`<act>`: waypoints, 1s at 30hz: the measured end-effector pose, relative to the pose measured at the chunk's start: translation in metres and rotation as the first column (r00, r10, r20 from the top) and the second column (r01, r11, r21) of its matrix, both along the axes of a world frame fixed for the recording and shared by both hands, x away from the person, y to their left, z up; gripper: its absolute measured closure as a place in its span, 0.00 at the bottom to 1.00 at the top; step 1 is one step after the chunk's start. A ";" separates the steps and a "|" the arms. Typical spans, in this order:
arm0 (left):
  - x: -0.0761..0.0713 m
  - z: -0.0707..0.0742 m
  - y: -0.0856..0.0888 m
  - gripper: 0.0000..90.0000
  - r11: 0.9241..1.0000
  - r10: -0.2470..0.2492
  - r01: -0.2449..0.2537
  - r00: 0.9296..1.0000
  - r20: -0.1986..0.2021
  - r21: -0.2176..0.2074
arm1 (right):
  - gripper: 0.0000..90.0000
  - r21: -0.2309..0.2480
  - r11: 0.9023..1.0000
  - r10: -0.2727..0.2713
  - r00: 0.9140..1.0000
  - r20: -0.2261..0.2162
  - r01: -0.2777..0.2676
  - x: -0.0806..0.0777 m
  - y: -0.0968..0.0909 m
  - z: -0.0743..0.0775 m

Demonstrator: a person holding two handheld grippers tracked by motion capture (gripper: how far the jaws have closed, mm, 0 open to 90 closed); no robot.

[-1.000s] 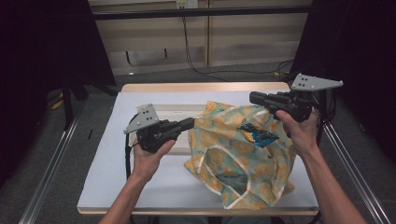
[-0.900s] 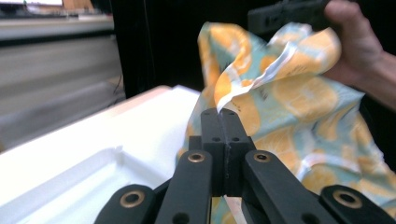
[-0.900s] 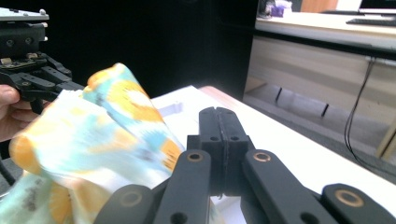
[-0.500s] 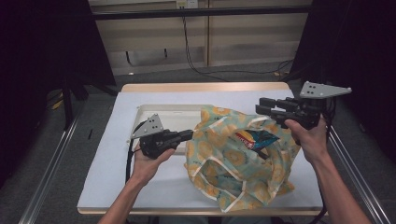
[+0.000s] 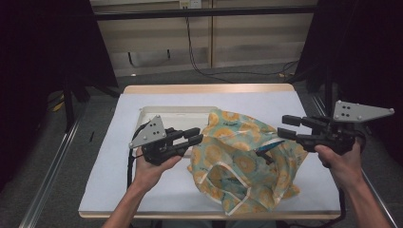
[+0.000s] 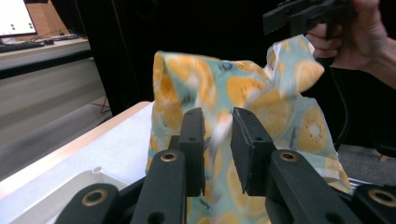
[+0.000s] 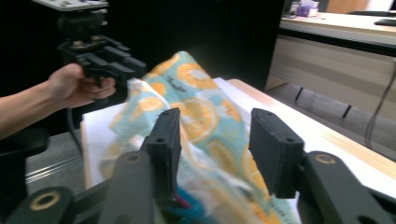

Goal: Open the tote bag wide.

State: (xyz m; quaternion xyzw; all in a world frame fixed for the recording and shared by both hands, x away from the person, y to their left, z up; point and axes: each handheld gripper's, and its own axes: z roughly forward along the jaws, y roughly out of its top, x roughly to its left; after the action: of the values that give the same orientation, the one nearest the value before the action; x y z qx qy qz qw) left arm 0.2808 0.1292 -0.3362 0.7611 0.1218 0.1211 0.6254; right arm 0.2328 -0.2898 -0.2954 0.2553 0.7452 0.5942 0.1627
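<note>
High view: an orange-print bag [image 5: 242,161] lies crumpled mid-table, partly over a shallow white tray [image 5: 157,114]. Left gripper [image 5: 195,135] and right gripper [image 5: 287,126] flank it, their jaws just opened, gripping nothing.

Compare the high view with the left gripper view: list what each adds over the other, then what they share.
High view: the whole white-covered table, a shallow cream tray behind the crumpled teal fabric bag printed with orange slices, and both forearms.
Left gripper view: a close look along the black left tool, whose jaws have just been opening, with blurred fabric showing in the gap and the pads not pressing it; also a lit screen at far upper left.
Shared: the bag and the hand-held black right tool, whose jaws have also just been opening.
</note>
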 end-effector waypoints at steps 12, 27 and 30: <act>-0.006 -0.001 -0.029 0.69 0.997 -0.077 0.076 0.997 0.031 0.029 | 0.46 -0.069 0.996 0.060 0.998 -0.034 -0.062 -0.006 0.023 -0.025; 0.007 -0.011 -0.047 0.86 0.991 -0.038 0.031 0.998 0.048 0.129 | 1.00 -0.005 1.000 0.018 1.000 0.002 -0.018 0.043 0.031 -0.005; 0.016 -0.004 -0.045 1.00 0.993 -0.085 0.082 0.996 0.022 0.087 | 1.00 0.016 1.000 -0.001 1.000 0.009 0.001 0.052 0.029 0.001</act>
State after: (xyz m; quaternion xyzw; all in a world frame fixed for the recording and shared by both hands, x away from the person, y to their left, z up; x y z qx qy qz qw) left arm 0.2967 0.0839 -0.3397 0.7902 0.0764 0.1098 0.5980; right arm 0.2851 -0.2605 -0.2943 0.2544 0.7397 0.6010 0.1642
